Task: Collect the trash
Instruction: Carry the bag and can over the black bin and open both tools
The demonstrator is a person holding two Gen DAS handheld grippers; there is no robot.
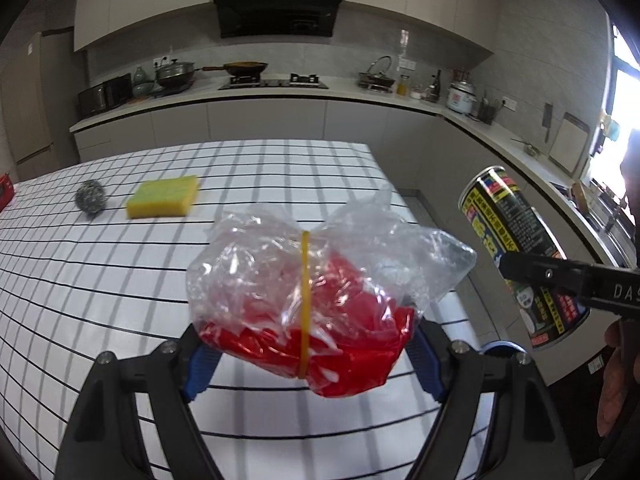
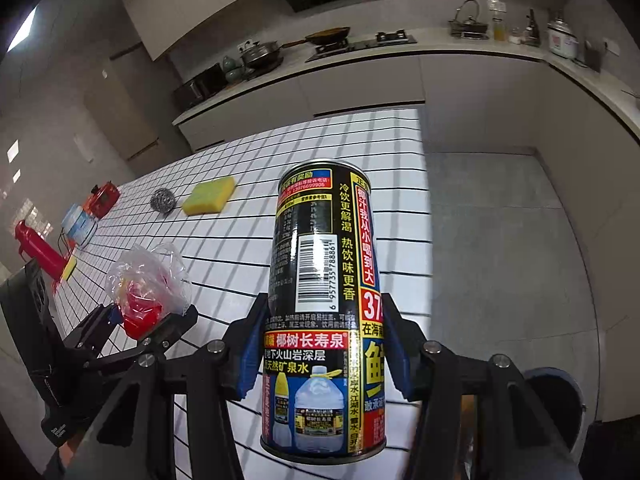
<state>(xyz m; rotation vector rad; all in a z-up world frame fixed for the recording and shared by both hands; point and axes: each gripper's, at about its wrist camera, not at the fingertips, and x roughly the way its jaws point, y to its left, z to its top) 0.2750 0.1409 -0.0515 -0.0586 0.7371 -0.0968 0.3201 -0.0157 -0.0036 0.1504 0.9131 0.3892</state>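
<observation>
My left gripper (image 1: pixel 312 354) is shut on a crumpled clear plastic bag (image 1: pixel 316 292) with red plastic inside and a yellow rubber band around it, held above the checked table (image 1: pixel 120 280). It also shows in the right wrist view, where the bag (image 2: pixel 146 284) sits in the left gripper (image 2: pixel 150 320). My right gripper (image 2: pixel 324 354) is shut on a black drink can (image 2: pixel 324 304) with Chinese print, held upright off the table's right edge. The can (image 1: pixel 516 256) and one right finger (image 1: pixel 560 276) show at the right of the left wrist view.
A yellow sponge (image 1: pixel 164 197) and a steel scourer (image 1: pixel 90 197) lie on the far table. A red flask (image 2: pixel 38 250), a red box (image 2: pixel 102 198) and a tub (image 2: pixel 78 220) stand at the table's left. A round bin (image 2: pixel 560 396) sits on the floor lower right. Kitchen counters (image 1: pixel 280 96) run behind.
</observation>
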